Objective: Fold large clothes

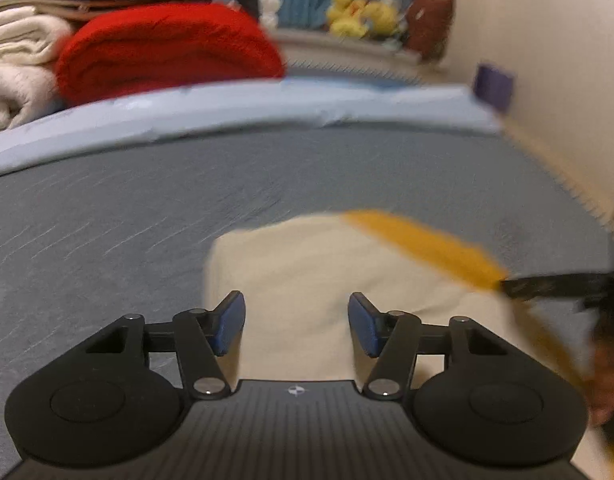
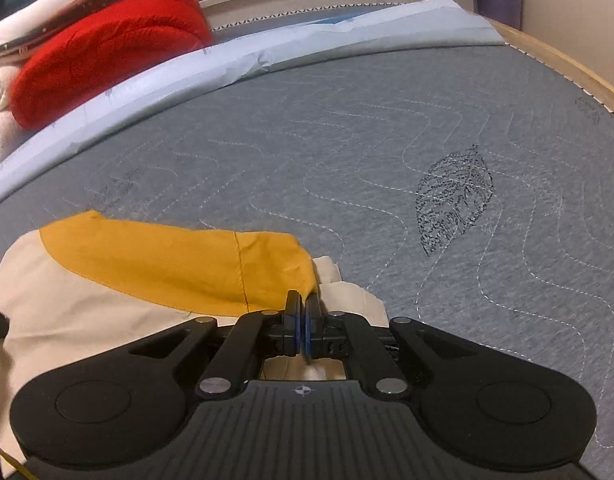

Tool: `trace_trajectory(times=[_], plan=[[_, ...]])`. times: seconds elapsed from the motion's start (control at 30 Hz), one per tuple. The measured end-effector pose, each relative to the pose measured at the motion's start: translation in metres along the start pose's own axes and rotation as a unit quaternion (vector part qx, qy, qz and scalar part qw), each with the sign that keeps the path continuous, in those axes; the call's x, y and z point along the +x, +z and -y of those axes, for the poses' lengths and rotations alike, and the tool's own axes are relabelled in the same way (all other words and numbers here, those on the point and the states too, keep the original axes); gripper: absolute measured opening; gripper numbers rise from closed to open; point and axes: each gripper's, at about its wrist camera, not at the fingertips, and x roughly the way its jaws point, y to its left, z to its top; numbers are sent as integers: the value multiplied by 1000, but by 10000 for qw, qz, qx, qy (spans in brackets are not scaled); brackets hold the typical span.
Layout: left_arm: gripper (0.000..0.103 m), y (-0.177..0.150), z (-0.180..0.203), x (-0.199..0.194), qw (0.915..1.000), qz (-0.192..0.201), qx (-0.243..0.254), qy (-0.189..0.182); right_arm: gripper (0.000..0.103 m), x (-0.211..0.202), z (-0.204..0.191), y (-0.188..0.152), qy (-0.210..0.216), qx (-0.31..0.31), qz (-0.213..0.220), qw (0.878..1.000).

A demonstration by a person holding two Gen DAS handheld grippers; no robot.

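**Garment edge pinched on the right, left jaws open over the cream panel**

Garment (image 2: 107,304), cream with a mustard band (image 2: 175,268), is seen lying flat on the grey mattress (image 2: 427,128), at the near end of it. In the right wrist view the band is seen to run leftward from the jaws, so the long axis of the pinched edge lies across the view, not along it. The right gripper (image 2: 303,320) is closed fully, and the end of the mustard band is caught between its blue pads, a crumple of cream cloth lying just beyond the tips. The tool is angled down toward the mattress, close over the cloth.

The left gripper (image 1: 297,320) is held with its jaws apart and nothing between them; the cream panel lies directly below and ahead of the gap, its far edge just beyond the tips. Whether the tips touch the cloth cannot be told, the left view being blurred. This tool too is tilted downward.

The coming move is judged to depend on the left jaws being brought onto the near cream edge, since the right side is already gripped. A red blanket (image 2: 107,48) and stacked linen (image 1: 19,56) lie well apart, beyond the pale blue sheet (image 2: 267,48).
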Motion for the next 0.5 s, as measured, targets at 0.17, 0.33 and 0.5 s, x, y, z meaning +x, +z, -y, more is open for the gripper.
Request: trace_trajectory(times=[0.17,0.33,0.5], plan=[[66,1,-19,-4,9983,-235,-516,-159,7,-4,-4,-4,-202,-109,45,9997],[66,4,-18,-71,9986,107,143,-508,14,-71,2,-1,194,-208,430,9987],[66,-6,-6,-130,9944,-385,467,-866,16,-142,4,-17,868,-847,239,9923]])
